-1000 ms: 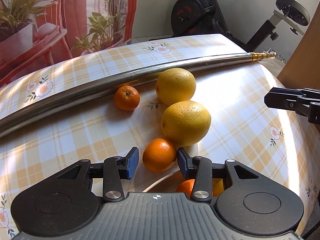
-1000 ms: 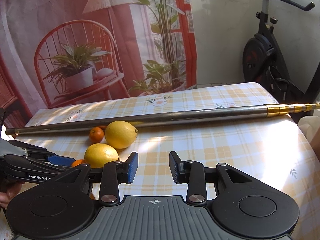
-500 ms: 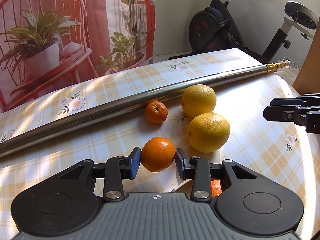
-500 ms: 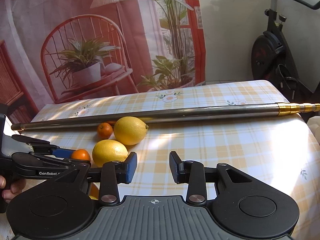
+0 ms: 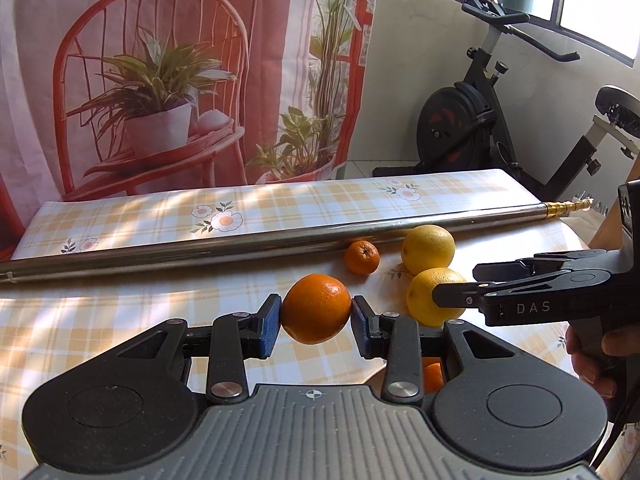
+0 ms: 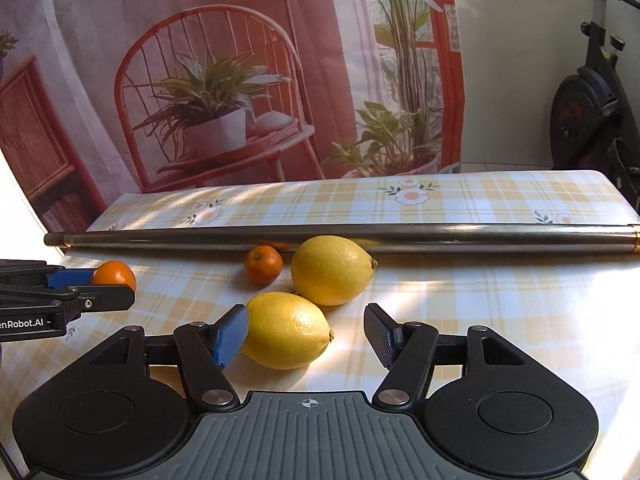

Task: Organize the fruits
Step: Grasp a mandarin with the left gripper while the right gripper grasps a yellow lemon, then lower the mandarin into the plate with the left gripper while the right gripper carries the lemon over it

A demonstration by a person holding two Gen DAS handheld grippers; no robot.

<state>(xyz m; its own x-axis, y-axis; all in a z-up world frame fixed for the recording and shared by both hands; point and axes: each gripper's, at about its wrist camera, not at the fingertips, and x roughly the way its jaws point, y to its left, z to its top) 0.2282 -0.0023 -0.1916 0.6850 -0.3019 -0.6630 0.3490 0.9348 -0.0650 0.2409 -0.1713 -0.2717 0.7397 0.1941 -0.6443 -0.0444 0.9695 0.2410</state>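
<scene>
Left claw grips an orange above the bench; right claw, jaws opening, straddles a lemon to clamp next.

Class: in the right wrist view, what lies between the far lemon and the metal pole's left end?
A small mandarin sits on the tablecloth beside the far lemon, just before the metal pole.

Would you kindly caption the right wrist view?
Right gripper opening around the near lemon; left gripper holds an orange.
</scene>
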